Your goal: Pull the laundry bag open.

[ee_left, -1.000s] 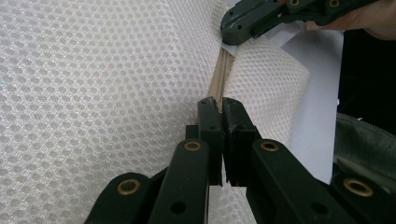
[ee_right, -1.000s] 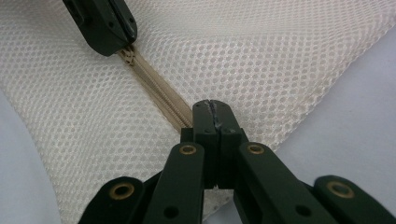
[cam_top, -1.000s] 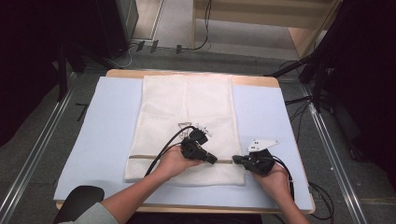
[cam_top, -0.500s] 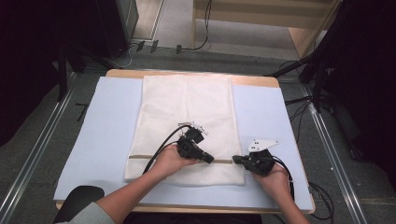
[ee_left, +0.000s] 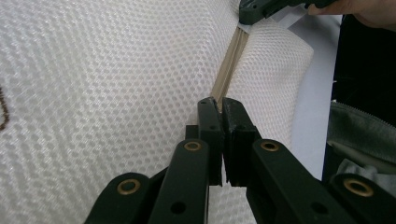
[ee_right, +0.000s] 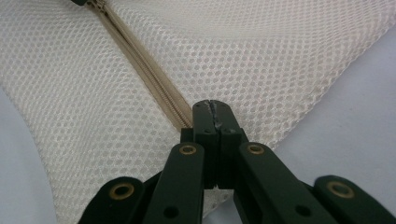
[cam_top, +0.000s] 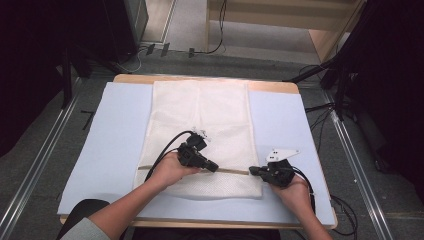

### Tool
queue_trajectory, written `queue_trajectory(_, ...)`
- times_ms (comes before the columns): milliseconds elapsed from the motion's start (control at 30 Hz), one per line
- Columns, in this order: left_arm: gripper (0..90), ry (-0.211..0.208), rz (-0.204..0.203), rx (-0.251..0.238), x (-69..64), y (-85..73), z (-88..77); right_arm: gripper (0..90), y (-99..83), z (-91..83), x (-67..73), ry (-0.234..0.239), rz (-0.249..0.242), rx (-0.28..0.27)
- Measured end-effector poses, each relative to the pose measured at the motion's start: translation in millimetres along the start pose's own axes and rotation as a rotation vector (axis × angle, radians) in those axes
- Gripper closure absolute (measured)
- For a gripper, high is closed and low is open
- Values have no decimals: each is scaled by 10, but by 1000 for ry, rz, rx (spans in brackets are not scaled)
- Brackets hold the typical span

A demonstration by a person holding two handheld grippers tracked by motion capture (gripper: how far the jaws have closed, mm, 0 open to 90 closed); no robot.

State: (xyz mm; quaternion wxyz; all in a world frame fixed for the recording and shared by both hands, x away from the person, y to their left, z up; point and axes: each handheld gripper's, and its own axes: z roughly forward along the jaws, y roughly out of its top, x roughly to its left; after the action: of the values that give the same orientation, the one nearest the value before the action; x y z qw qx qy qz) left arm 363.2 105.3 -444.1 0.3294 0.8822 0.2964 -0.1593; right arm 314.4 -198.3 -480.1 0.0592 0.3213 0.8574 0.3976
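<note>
A white mesh bag (cam_top: 200, 120) lies flat on a light blue mat (cam_top: 110, 130). A beige zipper (cam_top: 232, 171) runs across the bag near its front edge. My left gripper (cam_top: 215, 168) is shut on the zipper about midway along; in the left gripper view its jaws (ee_left: 220, 100) close where the zipper (ee_left: 229, 70) enters them, hiding what they pinch. My right gripper (cam_top: 251, 171) is shut on the zipper's right end, near the bag's edge. In the right gripper view the zipper (ee_right: 140, 60) leads straight into the closed jaws (ee_right: 214, 103). The right gripper (ee_left: 254, 9) is also in the left gripper view, at the far end of the zipper.
The mat covers a wooden table (cam_top: 270, 86). Bare mat lies left and right of the bag. Cables (cam_top: 320, 107) trail over the floor at the right, metal rails (cam_top: 40, 160) flank the table, and a wooden shelf (cam_top: 320, 35) stands behind.
My left gripper has slid leftward along the zipper, away from the right gripper, so more zipper shows between them. The right gripper has stayed put.
</note>
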Motion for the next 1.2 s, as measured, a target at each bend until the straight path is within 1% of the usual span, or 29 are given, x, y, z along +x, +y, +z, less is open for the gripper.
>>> queue_trajectory(100,890,4,-5,2,19,-41,-46,900,4,-1,-8,7,7,4)
queue_trajectory(233,889,5,-16,-12,44,-93,-114,900,12,1,-22,17,4,9)
queue_trajectory(267,890,5,-14,-9,47,-102,-125,900,11,1,-25,19,5,9)
queue_trajectory(300,889,11,-14,-17,48,-115,-136,900,9,0,-25,17,3,9)
queue_trajectory(333,889,-2,-19,-22,53,-124,-145,900,9,2,-27,17,-2,6)
queue_trajectory(433,890,7,-25,-21,56,-154,-159,900,12,2,-35,26,2,9)
queue_trajectory(467,889,15,-22,-15,62,-167,-176,900,11,3,-38,28,8,10)
queue_trajectory(500,890,14,-29,-21,65,-179,-186,900,10,4,-47,31,4,6)
queue_trajectory(567,889,17,-39,-19,94,-215,-227,900,8,3,-49,33,5,5)
queue_trajectory(633,889,10,-48,-26,105,-239,-258,900,8,3,-52,35,5,6)
queue_trajectory(667,889,19,-47,-31,98,-247,-274,900,9,3,-53,36,4,6)
queue_trajectory(733,889,20,-45,-31,103,-267,-314,900,6,3,-56,39,5,4)
queue_trajectory(833,889,31,-63,-35,146,-339,-389,900,5,4,-59,41,1,3)
queue_trajectory(900,889,40,-60,-34,169,-387,-439,900,5,3,-60,42,4,5)
queue_trajectory(967,889,35,-62,-45,173,-425,-477,900,3,3,-61,45,5,3)
queue_trajectory(1000,889,37,-62,-43,171,-435,-493,900,4,3,-61,45,6,3)
queue_trajectory(1067,889,39,-59,-47,170,-446,-510,900,5,4,-62,46,6,3)
queue_trajectory(1100,889,32,-59,-49,176,-450,-515,900,5,4,-64,47,8,5)
queue_trajectory(1200,889,38,-60,-44,187,-462,-520,900,4,3,-61,45,8,3)
